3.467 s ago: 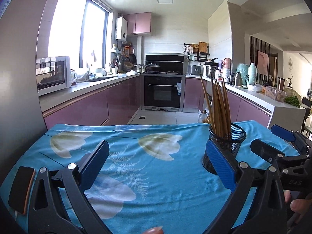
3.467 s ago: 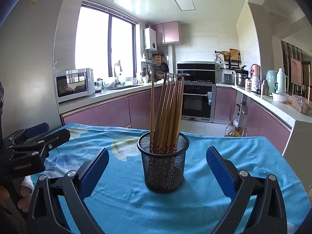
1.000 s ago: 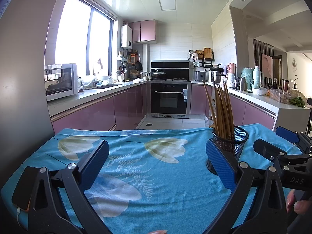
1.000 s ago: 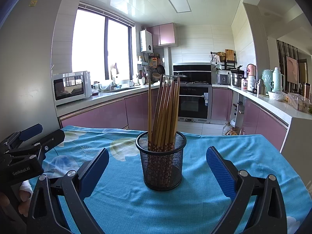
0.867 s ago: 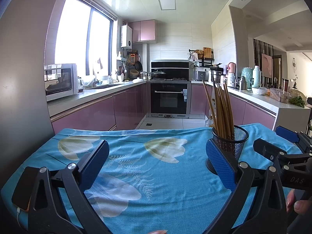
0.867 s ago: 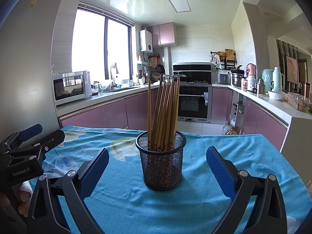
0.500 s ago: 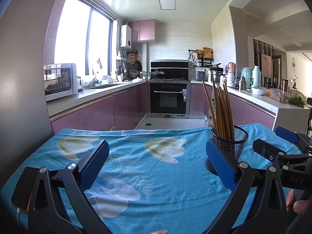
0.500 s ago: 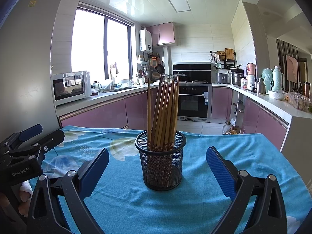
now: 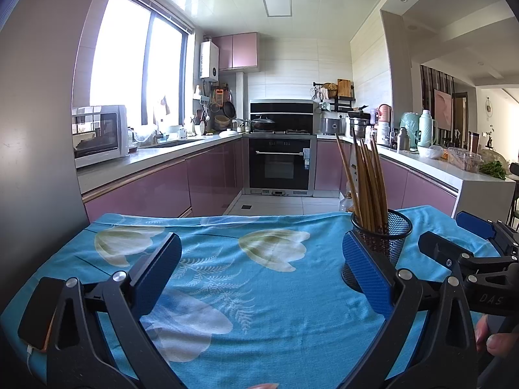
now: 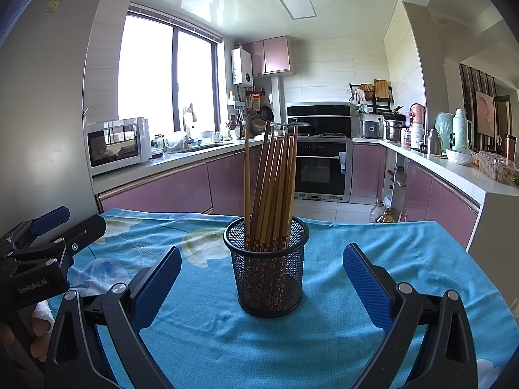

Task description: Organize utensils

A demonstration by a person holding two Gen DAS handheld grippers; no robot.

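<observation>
Both tongs are wide open and hold nothing. Seen from its own camera, the right gripper (image 10: 262, 285) points straight at a black mesh cup (image 10: 268, 270), which stands upright on the blue flowered tablecloth (image 10: 340, 340) between the two blue pads but a little beyond them, not touching. Wooden chopsticks (image 10: 271, 188) stand in the cup, leaning slightly. The left gripper (image 9: 259, 275) hovers over bare cloth; from its camera the cup (image 9: 387, 243) is partly hidden behind its right pad. At the table's left edge lies a phone (image 9: 37, 311) with a cable attached.
</observation>
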